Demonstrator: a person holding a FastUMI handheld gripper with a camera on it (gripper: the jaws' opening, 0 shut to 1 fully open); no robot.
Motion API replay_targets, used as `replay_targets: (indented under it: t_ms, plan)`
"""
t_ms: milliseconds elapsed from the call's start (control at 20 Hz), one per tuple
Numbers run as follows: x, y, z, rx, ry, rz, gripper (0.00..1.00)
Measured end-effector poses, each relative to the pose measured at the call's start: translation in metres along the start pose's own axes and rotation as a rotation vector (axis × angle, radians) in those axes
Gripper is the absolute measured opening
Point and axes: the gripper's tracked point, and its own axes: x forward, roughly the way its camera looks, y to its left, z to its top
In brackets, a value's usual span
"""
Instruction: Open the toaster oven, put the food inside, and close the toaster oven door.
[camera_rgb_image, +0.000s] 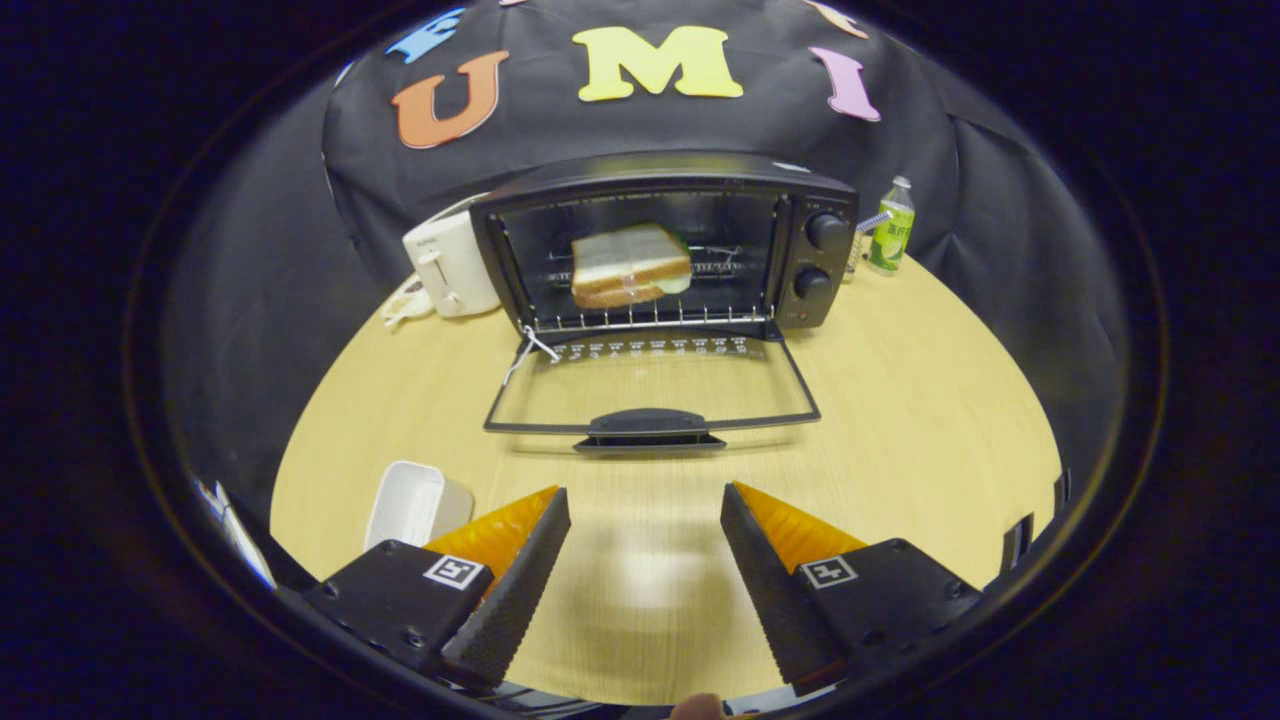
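My gripper has its fingers spread wide apart, holding nothing, above the bare wooden table well in front of the toaster oven.

Position of task items, relative to the toaster oven: the sandwich rests inside it on the wire rack; the glass door is folded down flat toward me, with its handle at the near edge, between the oven and my fingers.

Handling, as I judge it: the sandwich is soft and light and needs no further contact. The door is stiff, hinged at the oven's base, and its glass pane is likely slippery and breakable. Take hold at the handle (a solid dark bar, centred on the door) or push up from under it.

Count:
- toaster ovens: one, with two knobs on its right panel
- sandwiches: one
- white pop-up toasters: one, left of the oven
- green-labelled bottles: one, right of the oven
- white containers: one, well in front of the oven, beside my left finger
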Motion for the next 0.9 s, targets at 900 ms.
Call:
replay_targets:
  t_ms: [900]
  plan:
    - [0.058,-0.011,0.007,-0.009,0.046,-0.087,0.99]
